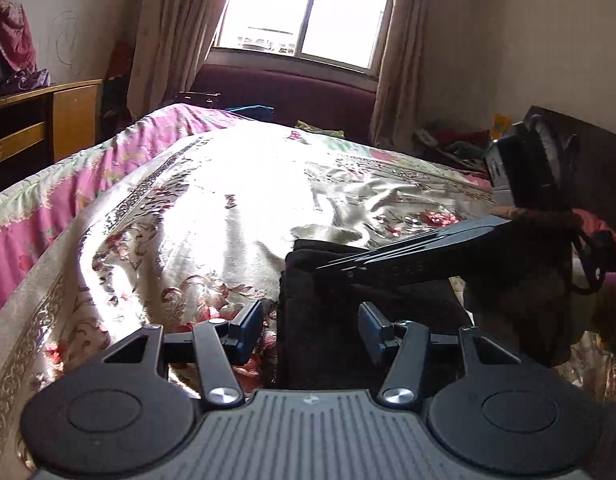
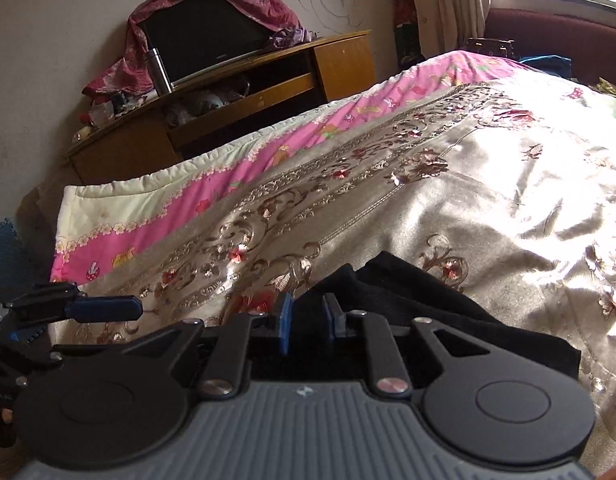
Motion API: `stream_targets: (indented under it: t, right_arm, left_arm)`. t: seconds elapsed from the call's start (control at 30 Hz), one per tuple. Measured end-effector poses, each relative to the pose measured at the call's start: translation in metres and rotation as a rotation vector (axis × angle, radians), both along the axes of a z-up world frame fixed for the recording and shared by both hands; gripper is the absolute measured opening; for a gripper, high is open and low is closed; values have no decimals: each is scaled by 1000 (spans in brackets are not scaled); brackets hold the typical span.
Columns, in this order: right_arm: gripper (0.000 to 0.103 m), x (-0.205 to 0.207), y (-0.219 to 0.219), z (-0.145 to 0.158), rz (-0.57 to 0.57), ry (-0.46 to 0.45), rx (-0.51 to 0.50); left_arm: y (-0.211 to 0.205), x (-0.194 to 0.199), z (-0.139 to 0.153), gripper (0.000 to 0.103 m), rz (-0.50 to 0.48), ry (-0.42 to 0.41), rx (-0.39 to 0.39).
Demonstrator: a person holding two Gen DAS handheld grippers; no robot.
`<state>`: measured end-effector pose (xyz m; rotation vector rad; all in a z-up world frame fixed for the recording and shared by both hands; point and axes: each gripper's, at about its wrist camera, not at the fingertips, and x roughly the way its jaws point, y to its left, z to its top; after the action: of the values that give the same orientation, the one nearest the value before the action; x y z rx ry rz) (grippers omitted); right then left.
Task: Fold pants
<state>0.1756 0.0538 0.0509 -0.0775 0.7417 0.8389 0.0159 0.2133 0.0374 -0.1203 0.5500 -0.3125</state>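
Observation:
The black pants (image 1: 328,320) lie folded in a small stack on the shiny floral bedspread (image 1: 212,208), near the bed's front edge. My left gripper (image 1: 310,326) is open, its fingers either side of the stack's left edge, holding nothing. The right gripper's body (image 1: 408,256) rests across the top of the stack in the left wrist view. In the right wrist view the pants (image 2: 408,300) lie just beyond my right gripper (image 2: 308,320), whose blue pads stand a narrow gap apart with dark cloth behind them; whether cloth is pinched is unclear. The left gripper's finger (image 2: 104,307) shows at the left.
A pink quilt (image 2: 180,208) hangs off the bed's left side. A wooden TV cabinet (image 2: 236,88) with a covered television (image 2: 204,36) stands against the left wall. A window (image 1: 308,8) with curtains and a dark red sofa (image 1: 288,92) lie beyond the bed.

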Motion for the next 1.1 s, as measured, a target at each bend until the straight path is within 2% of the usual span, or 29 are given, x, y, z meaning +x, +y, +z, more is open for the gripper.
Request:
stream_targets:
  t: [0.03,0.1,0.17,0.2,0.23,0.3,0.33,0.47,0.53,0.6,0.67,0.7,0.73,0.8,0.83,0.97,1.1]
  right_arm:
    - [7,4,3,-11,-12,-9,-38]
    - [5,22,3,-33,-71,-38,-94]
    - [1,39,-5,-44,-166,-37,-99]
    - [2,48,-12,-48,-234,-33,-121]
    - [3,53,-17,-50,-271,-16,-133]
    - [4,52,-41,-44,-336,31,-86]
    - [9,45,-49,-37,-345,19,-60]
    - [15,-5,-94,1,-429,-63,85]
    - [16,-30,-114,10,-472,-67,129]
    - [16,-52,-133,9,-508,-28,172]
    - [16,-72,-142,0,-515,10,209]
    - [16,-78,-142,-7,-501,31,211]
    - [17,-81,-140,-16,-495,62,196]
    - [18,-78,-136,-44,-522,158,151]
    - [16,-76,-136,-56,-529,200,150]
    - [19,-82,-149,-48,-569,180,242]
    - [19,-83,-158,-35,-592,117,276]
  left_arm:
    - [-8,8,-6,65,-19,23,23]
    - [-20,30,-34,66,-43,101,68]
    - [-21,39,-56,76,-60,127,108]
    - [-16,38,-60,83,-64,121,86]
    - [-10,38,-59,84,-57,142,44]
    - [4,34,-56,84,-37,184,-45]
    - [9,28,-52,83,-31,181,-62]
    - [14,8,-31,83,-15,115,-2]
    - [16,5,-25,83,-6,83,8]
    - [15,10,-29,83,-4,100,1]
    - [14,19,-45,84,-6,148,18]
    - [17,22,-55,86,-7,169,0]
    - [24,24,-62,91,6,196,-51]
    - [41,28,-64,91,29,259,-168]
    - [45,24,-59,90,36,264,-180]
    - [43,2,-21,89,50,163,-51]
    - [26,2,13,88,22,38,-8]
